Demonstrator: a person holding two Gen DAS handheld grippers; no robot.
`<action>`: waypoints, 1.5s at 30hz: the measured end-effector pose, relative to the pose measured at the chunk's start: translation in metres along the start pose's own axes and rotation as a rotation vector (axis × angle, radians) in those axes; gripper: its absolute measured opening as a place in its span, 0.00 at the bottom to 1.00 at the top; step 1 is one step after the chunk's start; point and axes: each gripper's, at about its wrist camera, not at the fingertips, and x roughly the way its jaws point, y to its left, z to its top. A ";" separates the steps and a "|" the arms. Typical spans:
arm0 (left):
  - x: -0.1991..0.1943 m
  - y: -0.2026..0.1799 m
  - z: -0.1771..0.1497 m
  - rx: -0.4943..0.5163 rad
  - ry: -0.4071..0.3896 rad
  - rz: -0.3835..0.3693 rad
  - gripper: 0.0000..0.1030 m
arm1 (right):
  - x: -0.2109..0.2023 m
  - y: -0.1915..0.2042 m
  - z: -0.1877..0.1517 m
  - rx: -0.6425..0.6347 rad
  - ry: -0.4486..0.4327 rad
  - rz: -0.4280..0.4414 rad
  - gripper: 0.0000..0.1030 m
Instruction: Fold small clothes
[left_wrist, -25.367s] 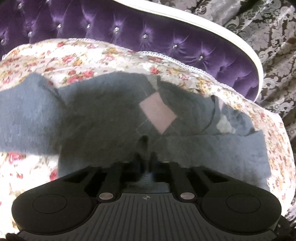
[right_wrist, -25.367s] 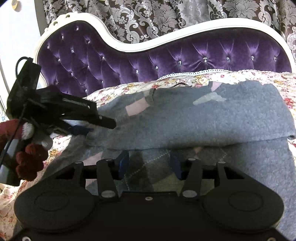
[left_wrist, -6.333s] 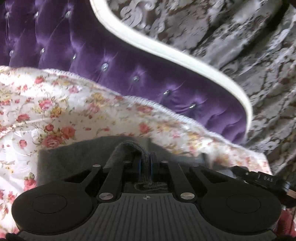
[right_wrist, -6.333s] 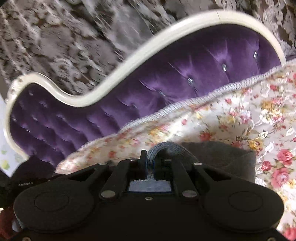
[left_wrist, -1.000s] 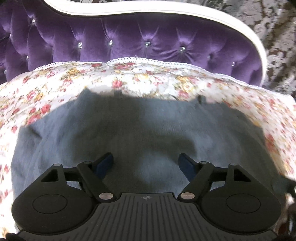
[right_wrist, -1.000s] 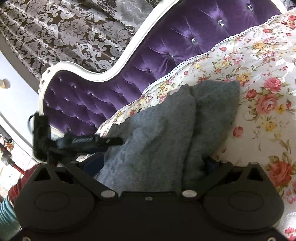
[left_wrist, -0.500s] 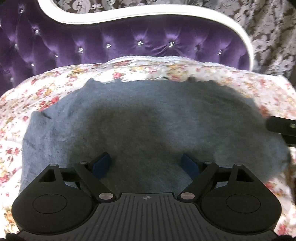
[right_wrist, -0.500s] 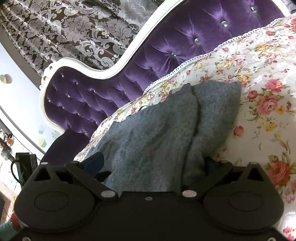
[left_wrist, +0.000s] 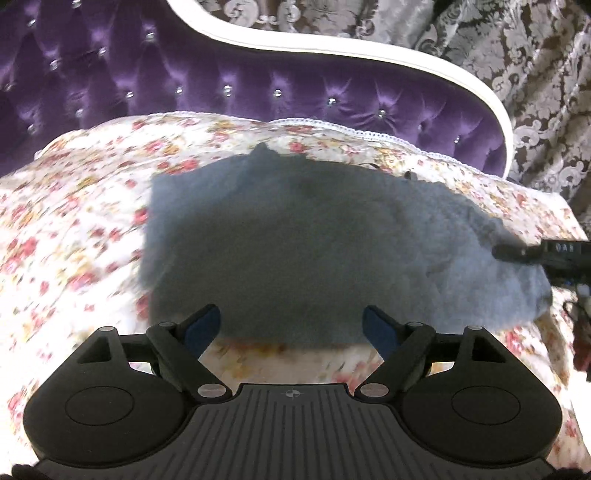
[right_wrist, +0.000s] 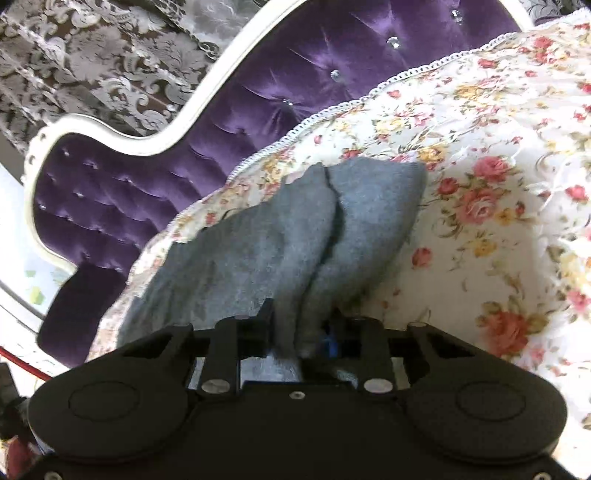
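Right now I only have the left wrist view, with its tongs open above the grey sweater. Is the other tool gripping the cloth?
Observer: Yes. In the right wrist view the right tongs are shut on a bunched edge of the grey sweater.
Reviewer: Does the sweater look like one flat layer from there?
Observer: No. It shows two lobes, with a crease between them running away from the tongs.
Reviewer: What lies beyond it on that side?
Observer: The purple headboard ends there in a white-framed curl.
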 end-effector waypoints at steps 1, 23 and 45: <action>-0.004 0.005 -0.003 -0.006 0.000 -0.003 0.81 | -0.002 0.006 0.002 -0.008 -0.003 -0.019 0.33; -0.044 0.084 -0.048 -0.104 -0.018 -0.046 0.81 | 0.124 0.276 -0.017 -0.467 0.162 0.041 0.27; -0.074 0.066 0.014 -0.022 -0.208 -0.081 0.81 | 0.071 0.200 -0.022 -0.340 -0.007 0.097 0.58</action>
